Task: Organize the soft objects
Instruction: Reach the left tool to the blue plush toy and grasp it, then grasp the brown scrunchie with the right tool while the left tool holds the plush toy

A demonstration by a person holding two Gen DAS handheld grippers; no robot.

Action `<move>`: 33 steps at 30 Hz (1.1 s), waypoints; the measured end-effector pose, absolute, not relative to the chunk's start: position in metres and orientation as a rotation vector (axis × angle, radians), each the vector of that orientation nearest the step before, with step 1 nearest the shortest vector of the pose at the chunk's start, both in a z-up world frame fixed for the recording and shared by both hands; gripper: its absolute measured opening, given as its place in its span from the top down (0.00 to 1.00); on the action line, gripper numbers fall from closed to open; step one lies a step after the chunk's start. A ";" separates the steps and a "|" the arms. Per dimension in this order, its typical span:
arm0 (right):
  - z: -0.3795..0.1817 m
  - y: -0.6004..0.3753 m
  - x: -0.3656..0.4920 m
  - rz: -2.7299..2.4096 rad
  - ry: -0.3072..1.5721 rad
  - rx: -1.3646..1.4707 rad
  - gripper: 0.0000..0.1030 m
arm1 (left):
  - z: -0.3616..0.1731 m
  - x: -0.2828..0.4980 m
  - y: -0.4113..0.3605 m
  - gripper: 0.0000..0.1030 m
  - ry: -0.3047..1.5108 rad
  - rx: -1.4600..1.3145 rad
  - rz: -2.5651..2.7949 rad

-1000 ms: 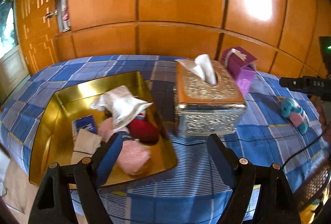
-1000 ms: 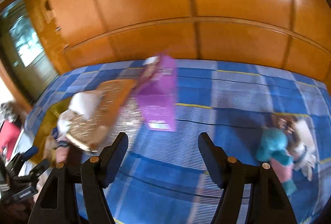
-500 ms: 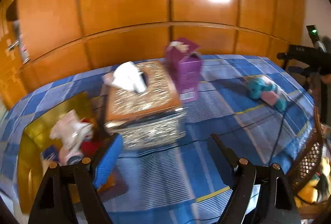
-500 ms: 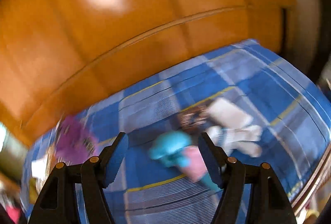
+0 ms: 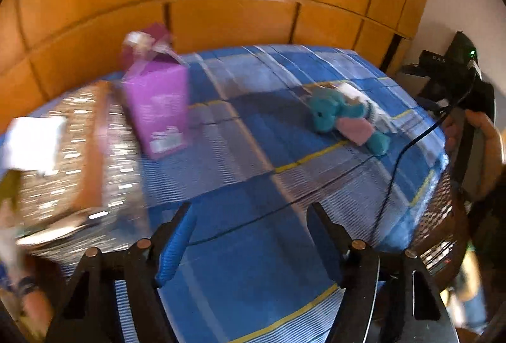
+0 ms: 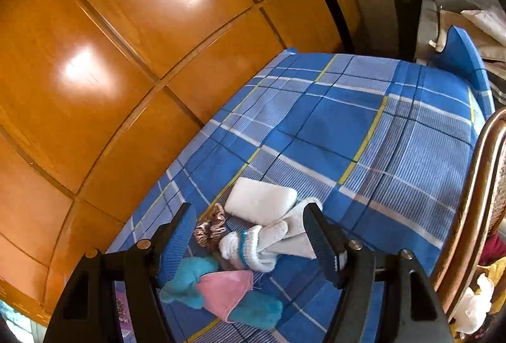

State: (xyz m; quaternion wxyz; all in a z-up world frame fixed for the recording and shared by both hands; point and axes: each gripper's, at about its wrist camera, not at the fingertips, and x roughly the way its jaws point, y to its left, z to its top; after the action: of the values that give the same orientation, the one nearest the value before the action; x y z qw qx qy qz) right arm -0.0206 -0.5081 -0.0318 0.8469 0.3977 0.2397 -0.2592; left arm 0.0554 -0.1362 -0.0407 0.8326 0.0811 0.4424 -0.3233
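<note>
A teal plush toy with a pink cloth point(image 5: 338, 116) lies on the blue checked tablecloth point(image 5: 253, 264), far right of my open, empty left gripper point(image 5: 251, 210). In the right wrist view the same plush point(image 6: 218, 289) lies below my open, empty right gripper point(image 6: 249, 210). A white glove with a blue cuff point(image 6: 268, 241), a white folded pad point(image 6: 261, 199) and a brown satin scrunchie point(image 6: 210, 229) lie between and just beyond its fingers.
A purple carton point(image 5: 156, 109) and a silver and wood tissue box point(image 5: 72, 153) stand at the left. A wooden panelled wall point(image 6: 126, 58) backs the table. A wicker chair point(image 6: 480, 184) stands at the right edge. The right gripper's handle and hand point(image 5: 468, 121) show at far right.
Both grippers have swung to the right. The gold tray has left the left view. The right gripper has come close over the glove, pad and plush.
</note>
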 end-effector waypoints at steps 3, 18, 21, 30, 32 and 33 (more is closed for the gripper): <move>-0.034 -0.510 -0.022 -0.512 0.500 0.861 0.31 | -0.049 0.068 -0.166 0.31 0.997 0.141 -0.735; -0.043 -0.521 -0.037 -0.426 0.428 0.979 0.31 | -0.064 0.106 -0.313 0.21 1.092 0.080 -0.843; -0.045 -0.523 -0.039 -0.418 0.417 1.003 0.31 | -0.073 0.109 -0.336 0.16 1.099 0.075 -0.800; -0.047 -0.525 -0.036 -0.388 0.428 1.018 0.31 | -0.108 0.146 -0.331 0.48 1.172 -0.068 -0.684; -0.047 -0.525 -0.036 -0.388 0.430 1.019 0.31 | -0.108 0.147 -0.316 0.55 1.166 -0.062 -0.725; -0.047 -0.525 -0.036 -0.387 0.428 1.020 0.31 | -0.107 0.146 -0.310 0.56 1.162 -0.059 -0.733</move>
State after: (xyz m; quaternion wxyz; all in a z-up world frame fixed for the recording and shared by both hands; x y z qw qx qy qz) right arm -0.0360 -0.5248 -0.0468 0.8331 0.4814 0.2021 -0.1826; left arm 0.1461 -0.3105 -0.1074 0.7729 -0.0272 0.5361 -0.3384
